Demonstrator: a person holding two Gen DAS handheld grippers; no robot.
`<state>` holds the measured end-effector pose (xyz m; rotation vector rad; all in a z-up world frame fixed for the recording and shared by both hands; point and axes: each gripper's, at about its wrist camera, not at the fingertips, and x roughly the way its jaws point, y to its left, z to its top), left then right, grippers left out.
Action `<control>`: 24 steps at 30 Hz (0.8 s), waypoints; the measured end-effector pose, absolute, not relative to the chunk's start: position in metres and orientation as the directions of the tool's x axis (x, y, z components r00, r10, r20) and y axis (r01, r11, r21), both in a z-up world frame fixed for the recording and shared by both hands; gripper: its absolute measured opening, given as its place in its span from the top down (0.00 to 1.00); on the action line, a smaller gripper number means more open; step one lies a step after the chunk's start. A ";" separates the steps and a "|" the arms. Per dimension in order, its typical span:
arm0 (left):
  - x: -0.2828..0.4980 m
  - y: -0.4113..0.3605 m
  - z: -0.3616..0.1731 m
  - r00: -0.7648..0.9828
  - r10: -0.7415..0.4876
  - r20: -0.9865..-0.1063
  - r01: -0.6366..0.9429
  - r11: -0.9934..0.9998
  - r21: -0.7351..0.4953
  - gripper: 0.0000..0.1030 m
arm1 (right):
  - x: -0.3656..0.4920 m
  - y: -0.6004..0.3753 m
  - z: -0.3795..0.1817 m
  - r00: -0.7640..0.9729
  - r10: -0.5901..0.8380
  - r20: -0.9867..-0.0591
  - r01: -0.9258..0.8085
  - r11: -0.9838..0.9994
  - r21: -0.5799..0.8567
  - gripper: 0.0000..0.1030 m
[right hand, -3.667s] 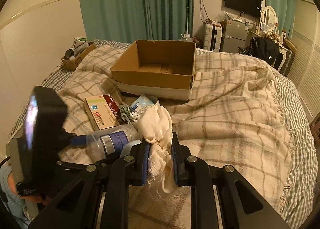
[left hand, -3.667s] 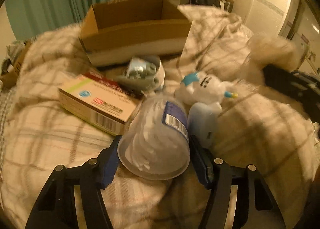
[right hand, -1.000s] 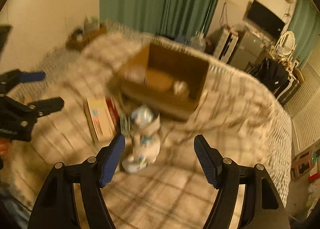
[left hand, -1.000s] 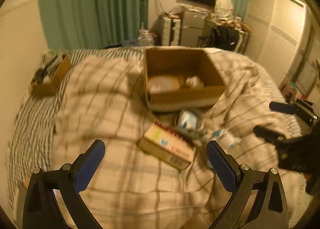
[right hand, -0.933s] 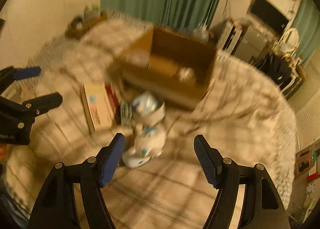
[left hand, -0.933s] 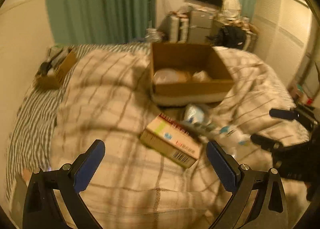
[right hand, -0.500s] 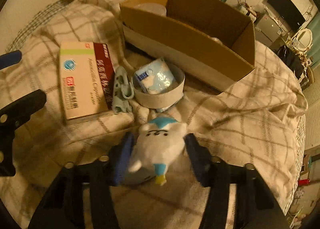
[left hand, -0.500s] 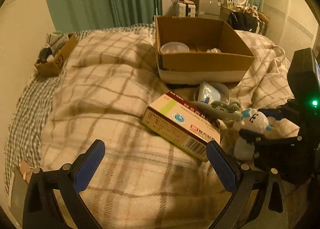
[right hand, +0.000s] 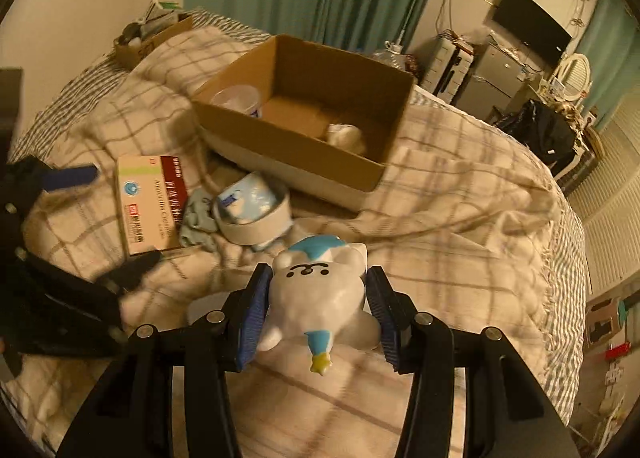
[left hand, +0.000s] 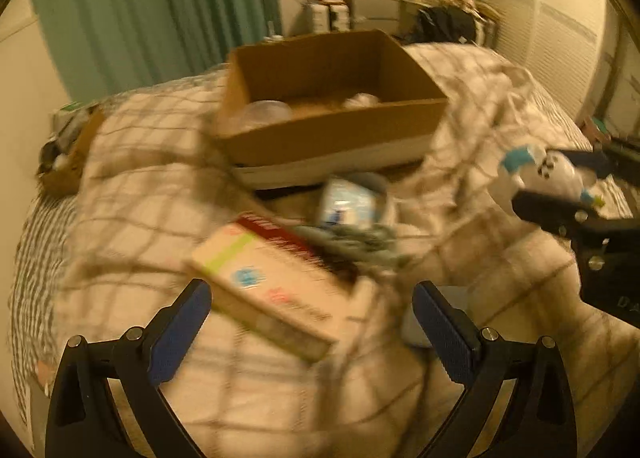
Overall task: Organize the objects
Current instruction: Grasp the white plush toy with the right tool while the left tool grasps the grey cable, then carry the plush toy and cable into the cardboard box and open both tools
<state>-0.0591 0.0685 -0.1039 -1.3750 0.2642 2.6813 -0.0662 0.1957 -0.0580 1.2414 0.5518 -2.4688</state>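
My right gripper [right hand: 318, 308] is shut on a white and blue cat toy [right hand: 320, 290] and holds it above the bed; the toy also shows in the left wrist view [left hand: 548, 174]. My left gripper [left hand: 308, 318] is open and empty, just in front of a flat medicine box [left hand: 272, 294], which also shows in the right wrist view [right hand: 150, 202]. An open cardboard box [left hand: 332, 134] [right hand: 296, 138] sits further back and holds a clear plastic container [right hand: 236, 98] and a cream cloth [right hand: 346, 136].
A white round tub with a blue packet [right hand: 254, 212] and grey-green clips [right hand: 196, 218] lie between the medicine box and the cardboard box. A small cluttered box [right hand: 148, 38] sits at the bed's far left corner. The plaid blanket [right hand: 460, 238] is rumpled.
My right gripper has closed on the cat toy and lifted it off the blanket. My left gripper has moved forward and down toward the medicine box, still open.
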 end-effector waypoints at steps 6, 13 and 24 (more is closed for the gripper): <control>-0.085 0.096 -0.126 -0.571 0.017 -0.821 -0.245 -0.958 0.151 0.22 | -0.076 0.213 -0.068 -0.550 -0.136 -0.824 0.440 -0.886 -0.147 0.53; -0.098 0.088 -0.142 -0.524 0.055 -0.850 -0.243 -0.966 0.087 0.83 | -0.081 0.220 -0.074 -0.539 -0.153 -0.828 0.442 -0.888 -0.123 0.53; -0.057 0.061 -0.064 -0.666 0.172 -0.726 -0.250 -0.968 0.001 0.88 | -0.054 0.213 -0.041 -0.587 -0.153 -0.795 0.442 -0.883 -0.156 0.53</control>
